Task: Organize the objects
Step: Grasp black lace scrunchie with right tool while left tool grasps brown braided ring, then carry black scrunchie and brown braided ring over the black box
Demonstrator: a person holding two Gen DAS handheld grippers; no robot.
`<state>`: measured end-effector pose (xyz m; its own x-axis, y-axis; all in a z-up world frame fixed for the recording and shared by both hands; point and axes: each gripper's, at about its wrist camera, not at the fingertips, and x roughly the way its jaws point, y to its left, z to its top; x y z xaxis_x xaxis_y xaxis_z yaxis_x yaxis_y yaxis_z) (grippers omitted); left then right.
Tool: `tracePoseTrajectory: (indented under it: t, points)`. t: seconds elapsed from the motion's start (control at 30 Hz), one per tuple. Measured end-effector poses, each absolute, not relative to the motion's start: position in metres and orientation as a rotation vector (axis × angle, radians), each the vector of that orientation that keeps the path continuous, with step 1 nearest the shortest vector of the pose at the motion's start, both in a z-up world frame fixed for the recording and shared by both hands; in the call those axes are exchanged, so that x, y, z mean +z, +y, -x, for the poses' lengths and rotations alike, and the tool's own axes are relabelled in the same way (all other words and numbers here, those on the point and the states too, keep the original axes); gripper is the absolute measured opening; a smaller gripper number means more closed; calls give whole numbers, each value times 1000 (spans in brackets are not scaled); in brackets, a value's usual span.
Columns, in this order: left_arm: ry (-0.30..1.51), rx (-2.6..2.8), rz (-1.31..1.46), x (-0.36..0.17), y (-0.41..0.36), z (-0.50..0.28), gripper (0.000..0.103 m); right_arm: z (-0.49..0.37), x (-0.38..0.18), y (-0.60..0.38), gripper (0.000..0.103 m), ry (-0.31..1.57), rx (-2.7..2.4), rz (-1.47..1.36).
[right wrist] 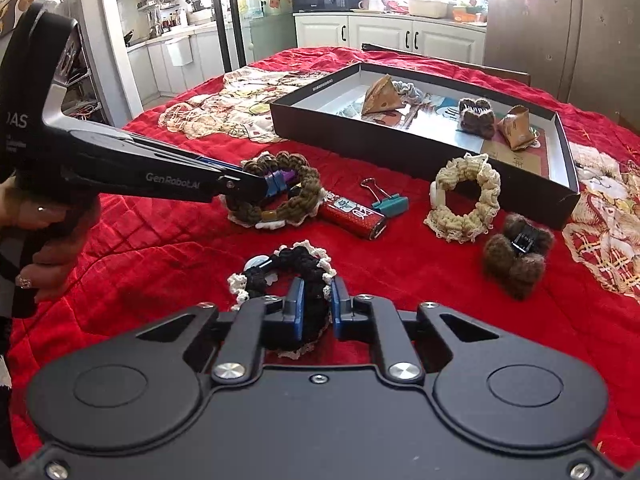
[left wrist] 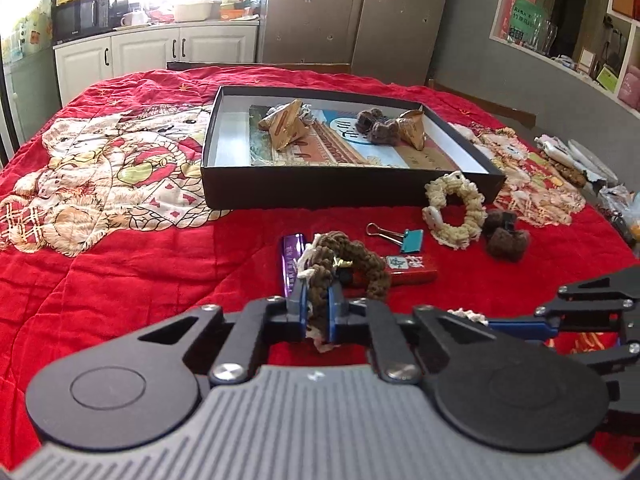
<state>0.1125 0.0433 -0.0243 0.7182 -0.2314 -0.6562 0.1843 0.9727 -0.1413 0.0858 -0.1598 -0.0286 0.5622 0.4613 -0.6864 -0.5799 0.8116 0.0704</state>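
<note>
Scrunchies lie on the red blanket before the black box; we clamp our left fingers on the brown scrunchie, right fingers on the black scrunchie, both angled downward.

Red quilted cover bearing black box, scrunchies, binder clip, red lighter, furry clip.

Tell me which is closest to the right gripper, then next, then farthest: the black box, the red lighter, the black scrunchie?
From the right gripper:
1. Black scrunchie, pinched between its fingers.
2. Red lighter, mid-table, just beyond.
3. Black box, behind, to the right.
</note>
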Motion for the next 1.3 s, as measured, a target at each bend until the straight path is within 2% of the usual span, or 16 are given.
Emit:
tracePoseTrajectory:
  t: [0.73, 1.3]
  points:
    - [641, -294, 55, 16, 32, -101, 11, -85, 0, -169, 12, 666, 603, 153]
    - [578, -280, 16, 45, 14, -183, 12, -160, 63, -193, 12, 523, 437, 132]
